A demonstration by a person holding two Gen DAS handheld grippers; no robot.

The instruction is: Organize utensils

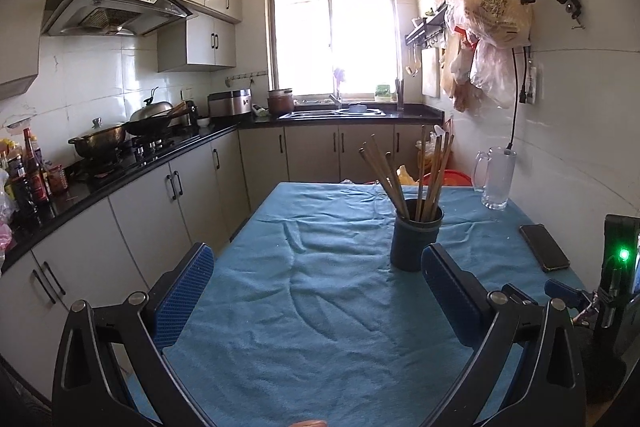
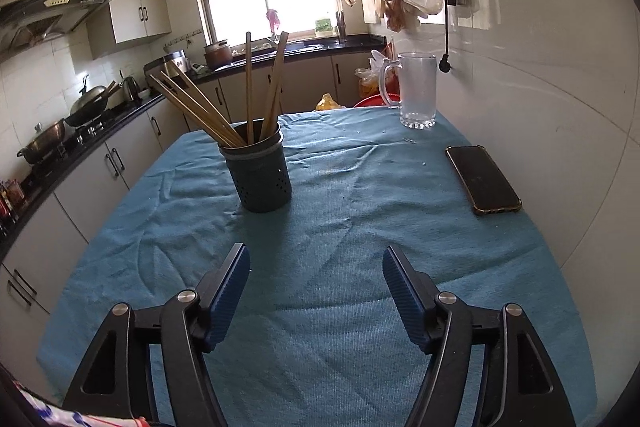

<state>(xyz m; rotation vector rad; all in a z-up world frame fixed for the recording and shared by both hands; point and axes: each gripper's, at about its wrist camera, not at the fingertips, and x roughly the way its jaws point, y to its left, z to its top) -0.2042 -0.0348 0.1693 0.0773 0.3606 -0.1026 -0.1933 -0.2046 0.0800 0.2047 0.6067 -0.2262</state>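
A dark perforated utensil holder point(image 1: 416, 241) point(image 2: 260, 173) stands upright on the blue tablecloth point(image 1: 312, 307) point(image 2: 340, 227). Several wooden chopsticks point(image 1: 384, 175) point(image 2: 200, 105) stand in it, leaning left and right. My left gripper point(image 1: 318, 263) is open and empty, low over the cloth, with the holder just beyond its right finger. My right gripper point(image 2: 316, 263) is open and empty, nearer the table's front edge, with the holder ahead and slightly left.
A clear glass mug point(image 1: 496, 177) point(image 2: 416, 91) stands at the far right of the table. A black phone point(image 1: 544, 247) point(image 2: 482, 179) lies flat by the right wall. Kitchen counter with pots point(image 1: 100, 143) runs along the left. A device with a green light point(image 1: 622, 255) is at the right edge.
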